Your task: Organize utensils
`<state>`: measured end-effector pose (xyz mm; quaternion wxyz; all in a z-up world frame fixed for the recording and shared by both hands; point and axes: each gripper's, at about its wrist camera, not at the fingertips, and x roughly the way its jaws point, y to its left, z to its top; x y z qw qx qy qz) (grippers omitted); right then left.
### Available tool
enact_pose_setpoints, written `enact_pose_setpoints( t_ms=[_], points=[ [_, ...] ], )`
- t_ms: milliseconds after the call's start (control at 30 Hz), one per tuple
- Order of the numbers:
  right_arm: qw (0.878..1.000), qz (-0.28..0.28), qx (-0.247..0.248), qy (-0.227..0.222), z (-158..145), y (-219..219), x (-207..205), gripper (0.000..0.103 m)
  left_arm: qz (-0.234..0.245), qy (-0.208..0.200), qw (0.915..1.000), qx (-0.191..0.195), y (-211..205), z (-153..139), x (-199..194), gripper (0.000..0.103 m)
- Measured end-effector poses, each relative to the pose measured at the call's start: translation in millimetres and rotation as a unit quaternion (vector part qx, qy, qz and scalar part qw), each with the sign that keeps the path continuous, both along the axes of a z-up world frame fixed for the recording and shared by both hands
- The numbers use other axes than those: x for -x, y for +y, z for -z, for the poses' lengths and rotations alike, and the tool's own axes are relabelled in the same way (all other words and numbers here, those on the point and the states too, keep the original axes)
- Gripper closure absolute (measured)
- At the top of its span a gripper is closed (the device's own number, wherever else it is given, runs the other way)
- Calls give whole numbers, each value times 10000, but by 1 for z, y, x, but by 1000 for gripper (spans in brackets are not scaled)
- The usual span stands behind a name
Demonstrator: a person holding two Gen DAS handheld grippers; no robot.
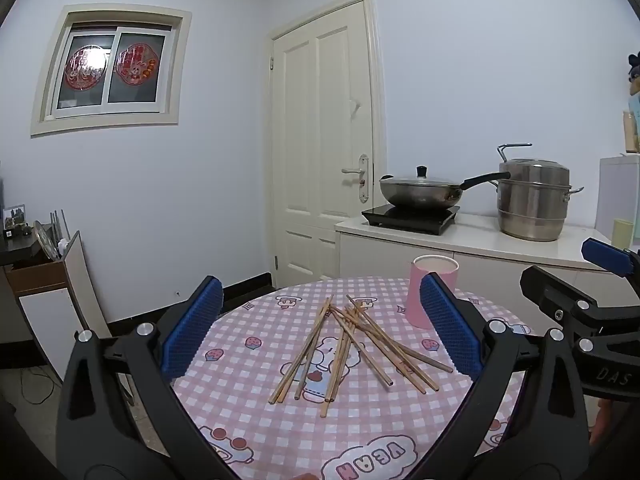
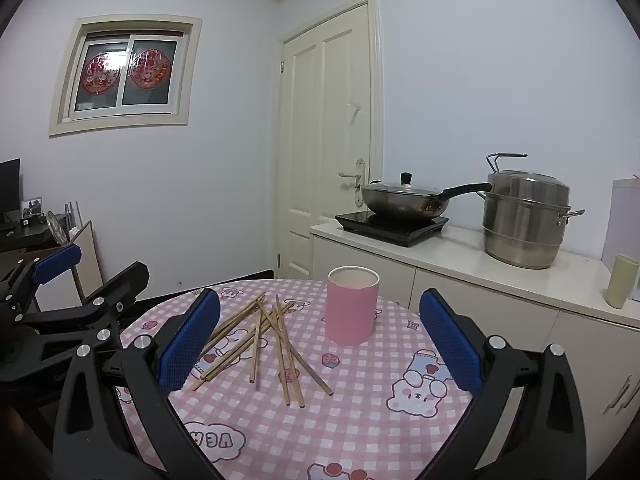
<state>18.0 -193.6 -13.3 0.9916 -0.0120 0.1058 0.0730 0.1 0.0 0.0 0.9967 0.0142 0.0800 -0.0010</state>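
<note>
Several wooden chopsticks point(image 1: 352, 344) lie crossed in a loose pile on the round table with a pink checked cloth point(image 1: 248, 400). A pink cylindrical holder point(image 1: 420, 300) stands upright behind them, to the right. My left gripper point(image 1: 320, 328) hovers open in front of the pile, nothing between its blue pads. In the right wrist view the chopsticks point(image 2: 264, 340) lie left of the pink holder point(image 2: 352, 306) on the cloth point(image 2: 360, 420), and my right gripper point(image 2: 320, 336) is open and empty, near the table's front edge. Each gripper shows at the other view's side.
A white counter point(image 2: 460, 256) behind the table carries an induction hob with a lidded wok point(image 2: 404, 200), a steel steamer pot point(image 2: 524, 220) and a pale green cup point(image 2: 620, 280). A closed door point(image 2: 328, 140) is behind. A low shelf point(image 1: 44, 272) stands at the left.
</note>
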Motion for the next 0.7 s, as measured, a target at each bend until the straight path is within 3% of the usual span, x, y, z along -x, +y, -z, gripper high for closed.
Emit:
enact_pose_setpoints(
  t_ms=[700],
  points=[
    [10000, -16, 10, 53, 3, 2, 2, 7, -9, 29, 10000, 14, 1, 5, -2, 6]
  ],
)
